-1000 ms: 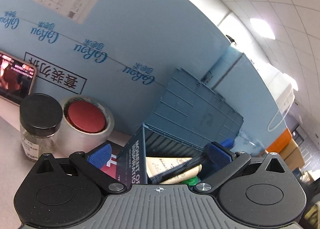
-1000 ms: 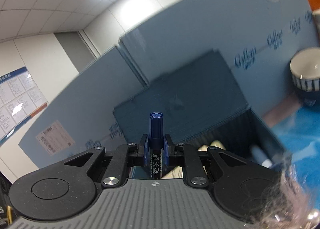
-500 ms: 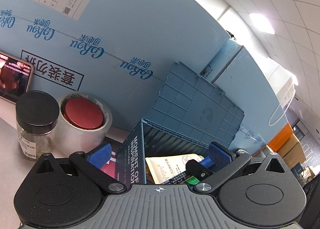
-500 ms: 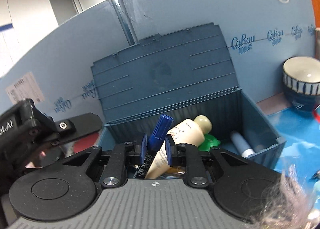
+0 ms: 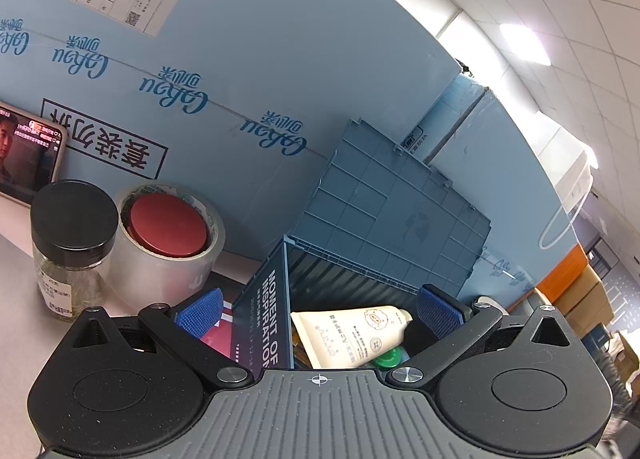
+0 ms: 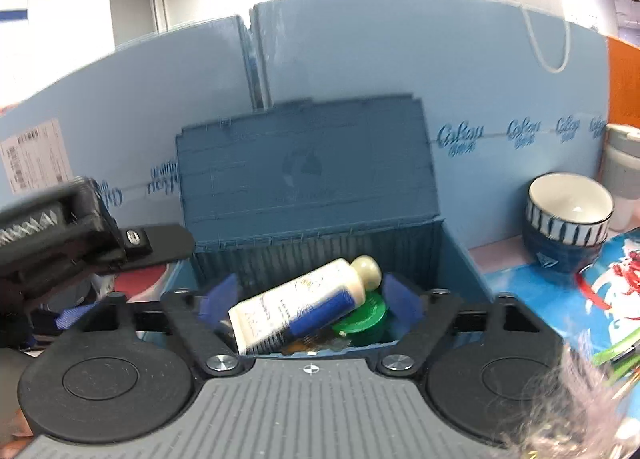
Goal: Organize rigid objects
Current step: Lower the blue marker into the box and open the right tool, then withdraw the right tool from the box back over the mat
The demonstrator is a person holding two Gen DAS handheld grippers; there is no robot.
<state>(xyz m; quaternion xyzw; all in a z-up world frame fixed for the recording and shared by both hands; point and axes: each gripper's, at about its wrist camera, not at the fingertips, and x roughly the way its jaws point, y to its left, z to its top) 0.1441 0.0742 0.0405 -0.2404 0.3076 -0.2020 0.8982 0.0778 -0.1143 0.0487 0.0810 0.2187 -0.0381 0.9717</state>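
Right gripper (image 6: 310, 301) opening, nothing gripped, above the blue plastic bin (image 6: 460, 259); blue marker (image 6: 322, 315) lies inside; left gripper (image 5: 316, 309) spread empty.

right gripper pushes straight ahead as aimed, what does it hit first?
Probably the blue marker lying on the cream tube in the open blue box. The right gripper jaws are opening, gripping nothing; depth unclear.

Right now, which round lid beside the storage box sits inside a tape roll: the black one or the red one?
The flat red lid, ringed by the clear tape roll; the black lid caps a glass jar.
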